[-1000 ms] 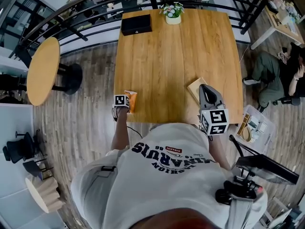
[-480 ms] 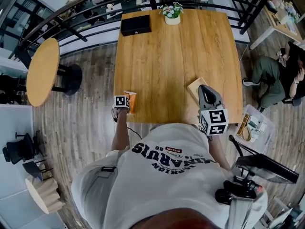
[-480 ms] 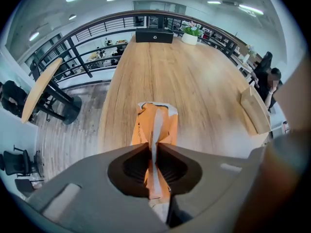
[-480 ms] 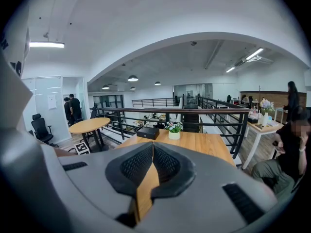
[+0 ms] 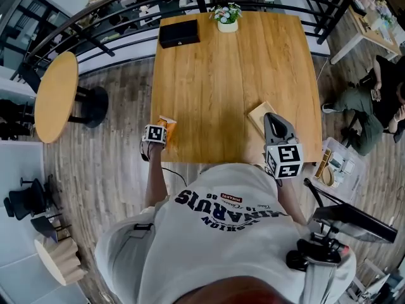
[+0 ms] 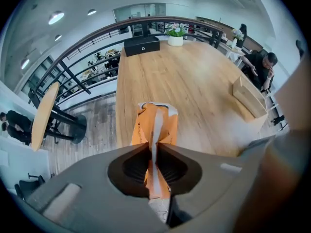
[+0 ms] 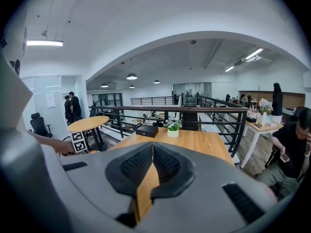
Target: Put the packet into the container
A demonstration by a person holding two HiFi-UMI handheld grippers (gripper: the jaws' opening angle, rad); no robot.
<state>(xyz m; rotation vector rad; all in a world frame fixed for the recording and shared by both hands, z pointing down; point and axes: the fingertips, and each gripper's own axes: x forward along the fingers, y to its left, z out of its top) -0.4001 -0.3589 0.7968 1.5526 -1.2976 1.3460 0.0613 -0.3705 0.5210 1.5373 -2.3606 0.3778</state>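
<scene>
Grips the packet (image 6: 156,123) between pressed jaws of the left gripper (image 6: 154,152), lower left (right gripper (image 7: 151,154) closed on nothing); not yet carried into the container (image 5: 261,115), lower right.

The person wore a loose, pale grey T-shirt (image 5: 221,252) with short sleeves, printed in dark block lettering (image 5: 218,209) beside a small red label (image 5: 233,200). A small dark clip (image 5: 143,225) sat on the left sleeve. The left tool (image 6: 153,147) and right tool (image 7: 152,149) had smooth, matte grey moulded shells with rounded hollows lined by black ribbed pads (image 7: 136,166). Each bore a white cube printed with black square markers, the left cube (image 5: 155,133) smaller in view than the right cube (image 5: 284,161). A thin dark cable (image 5: 172,171) trailed from the left tool.
</scene>
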